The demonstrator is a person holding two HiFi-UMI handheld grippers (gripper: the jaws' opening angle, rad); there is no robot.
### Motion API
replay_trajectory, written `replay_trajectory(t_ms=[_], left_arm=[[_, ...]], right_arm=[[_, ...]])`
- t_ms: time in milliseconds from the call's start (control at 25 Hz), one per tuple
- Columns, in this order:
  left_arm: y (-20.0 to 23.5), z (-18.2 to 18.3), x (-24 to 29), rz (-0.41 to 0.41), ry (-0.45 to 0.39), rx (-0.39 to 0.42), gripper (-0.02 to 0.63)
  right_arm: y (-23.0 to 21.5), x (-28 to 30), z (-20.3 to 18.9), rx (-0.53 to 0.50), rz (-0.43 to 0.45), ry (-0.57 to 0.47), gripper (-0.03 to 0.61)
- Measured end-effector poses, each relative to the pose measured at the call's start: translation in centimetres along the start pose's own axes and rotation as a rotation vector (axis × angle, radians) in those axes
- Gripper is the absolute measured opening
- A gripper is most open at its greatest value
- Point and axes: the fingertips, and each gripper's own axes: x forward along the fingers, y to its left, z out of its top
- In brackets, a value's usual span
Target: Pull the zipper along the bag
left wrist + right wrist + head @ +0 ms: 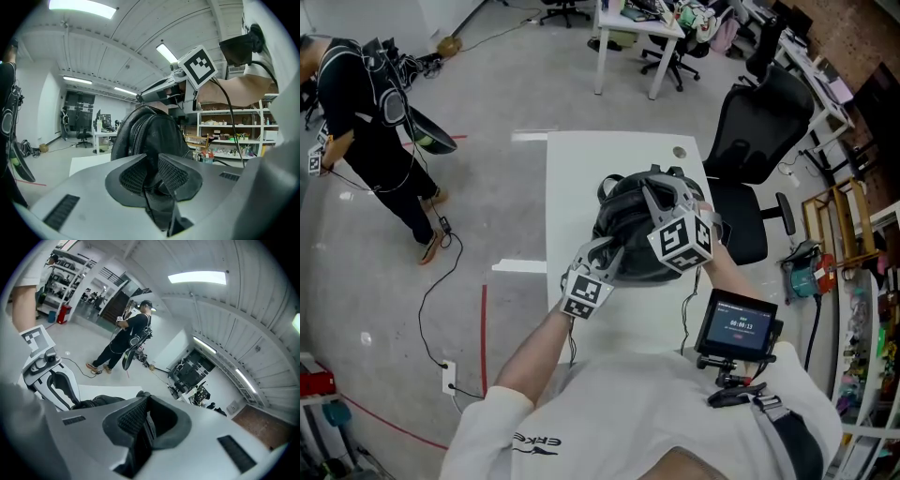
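bag: black bag stands upright on the white bench, about mid-bench and toward its right half.
left hand-held gripper: left hand-held gripper has its jaws closed on a fold of black bag material. The fold is pinched between the textured pads and hangs down below them.
right hand-held gripper: right hand-held gripper has its jaws pinched together on the zipper. A line of teeth runs down between the pads. Cannot tell if the pull tab itself is inside the pinch.
gripper placement: in the head view the left one is low on the bag's near-left side. The right one sits higher, at the bag's top right. Both touch the bag, on opposite sides of it.
bag shape: in the left gripper view the bag rises rounded just beyond the jaws. A zipper track curves up its left side.
cross view: the right gripper view shows the other gripper's white body at left, just beside the dark bag.
bench surroundings: a black office chair is at the bench's far right corner. The floor is grey, with cables on it.
other: a person in dark clothes stands well apart at far left. A small lit screen is near the wearer's chest. Shelves with clutter are behind the bag in the left gripper view.
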Motion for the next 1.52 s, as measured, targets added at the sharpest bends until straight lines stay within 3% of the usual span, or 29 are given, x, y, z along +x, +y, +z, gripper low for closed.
replay_trajectory(t_ms=[400, 1520], left_arm=[[-0.1, 0.1, 0.2, 0.006, 0.001, -0.003, 0.076], [0.2, -1.0, 0.1, -0.006, -0.009, -0.01, 0.077]], right_arm=[[1.3, 1.3, 1.2, -0.153, 0.071, 0.05, 0.021], [8.1, 6.1, 2.7, -0.395, 0.221, 0.174, 0.021]])
